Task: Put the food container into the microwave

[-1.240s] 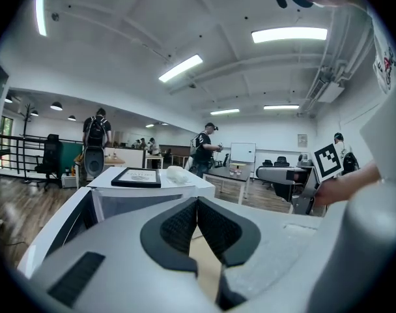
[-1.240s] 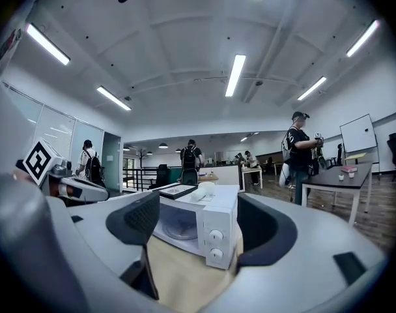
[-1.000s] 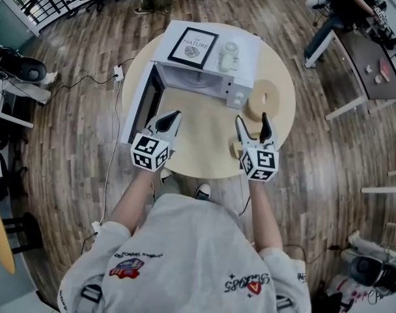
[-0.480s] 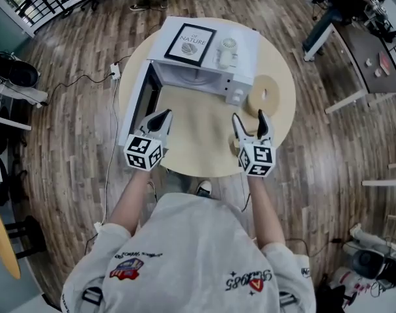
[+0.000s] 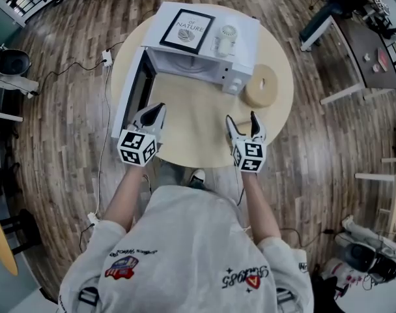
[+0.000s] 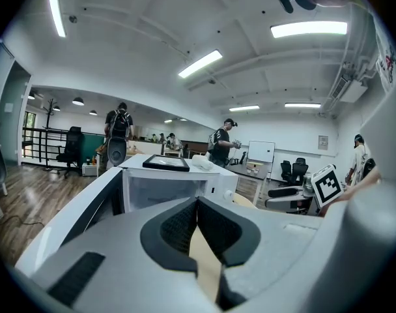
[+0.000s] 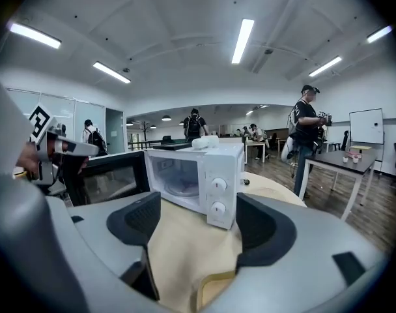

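The left gripper (image 5: 155,113) has its jaws pressed together on nothing. The right gripper (image 5: 241,119) is spread, and the tan rim of the food container (image 7: 214,295) shows low between its jaws. Both hover over the near edge of the round table (image 5: 191,119). Ahead sits the white microwave (image 5: 204,60), its door (image 5: 129,96) swung open just before the left gripper. A framed picture (image 5: 188,30) and a small white object (image 5: 227,40) lie on top. A tan ring (image 5: 260,87) rests just right of the microwave.

White microwave (image 5: 204,60), tan round table (image 5: 198,132)
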Available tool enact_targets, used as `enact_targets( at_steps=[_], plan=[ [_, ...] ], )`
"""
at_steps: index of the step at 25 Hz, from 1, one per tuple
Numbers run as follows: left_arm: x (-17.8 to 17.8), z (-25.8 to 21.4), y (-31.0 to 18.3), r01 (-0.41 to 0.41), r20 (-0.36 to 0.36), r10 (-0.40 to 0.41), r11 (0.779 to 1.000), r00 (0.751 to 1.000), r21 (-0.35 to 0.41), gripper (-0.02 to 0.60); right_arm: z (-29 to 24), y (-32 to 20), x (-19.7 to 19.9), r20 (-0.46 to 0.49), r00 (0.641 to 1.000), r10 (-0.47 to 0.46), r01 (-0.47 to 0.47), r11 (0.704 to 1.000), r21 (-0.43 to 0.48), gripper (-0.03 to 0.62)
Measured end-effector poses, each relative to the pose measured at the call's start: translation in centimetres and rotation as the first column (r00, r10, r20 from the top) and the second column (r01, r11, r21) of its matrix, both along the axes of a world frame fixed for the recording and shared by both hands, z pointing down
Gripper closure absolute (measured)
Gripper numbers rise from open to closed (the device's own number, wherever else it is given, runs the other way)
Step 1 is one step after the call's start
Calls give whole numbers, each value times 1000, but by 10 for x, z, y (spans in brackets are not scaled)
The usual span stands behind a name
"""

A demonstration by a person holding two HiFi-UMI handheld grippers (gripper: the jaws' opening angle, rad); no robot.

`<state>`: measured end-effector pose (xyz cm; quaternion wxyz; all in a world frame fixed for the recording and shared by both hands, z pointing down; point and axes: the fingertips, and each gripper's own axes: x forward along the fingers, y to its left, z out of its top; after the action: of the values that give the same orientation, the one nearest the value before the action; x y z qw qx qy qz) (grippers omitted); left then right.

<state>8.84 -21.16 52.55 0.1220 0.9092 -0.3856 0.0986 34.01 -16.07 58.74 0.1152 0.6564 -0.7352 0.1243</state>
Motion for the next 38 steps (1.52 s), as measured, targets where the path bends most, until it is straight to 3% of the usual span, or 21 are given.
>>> enact_targets(
  at_steps=[7,12,15,28,32,38],
  plan=[
    [-10,8,-1,12,17,-12,1000,1000,-11,577,77,17,0,-47,998,-33,23,980,-198,244],
    [-16,12,0,24,25,-24,999,999,-21,577,142,40,-3,-37,996,-79,58,913,-404,266],
    [-20,14,1,32,29,-31,999,999,-27,577,165,51,0,-47,996,-79,48,884,-466,270],
    [-31,21,1,56,43,-54,997,998,-47,577,205,72,-4,-18,996,-91,63,807,-588,370],
    [-29,20,3,53,43,-51,997,998,-50,577,206,69,-2,-18,996,-84,57,806,-589,437],
    [-29,23,4,54,45,-51,997,998,-55,577,203,62,-5,-13,995,-98,73,820,-568,479]
  ],
)
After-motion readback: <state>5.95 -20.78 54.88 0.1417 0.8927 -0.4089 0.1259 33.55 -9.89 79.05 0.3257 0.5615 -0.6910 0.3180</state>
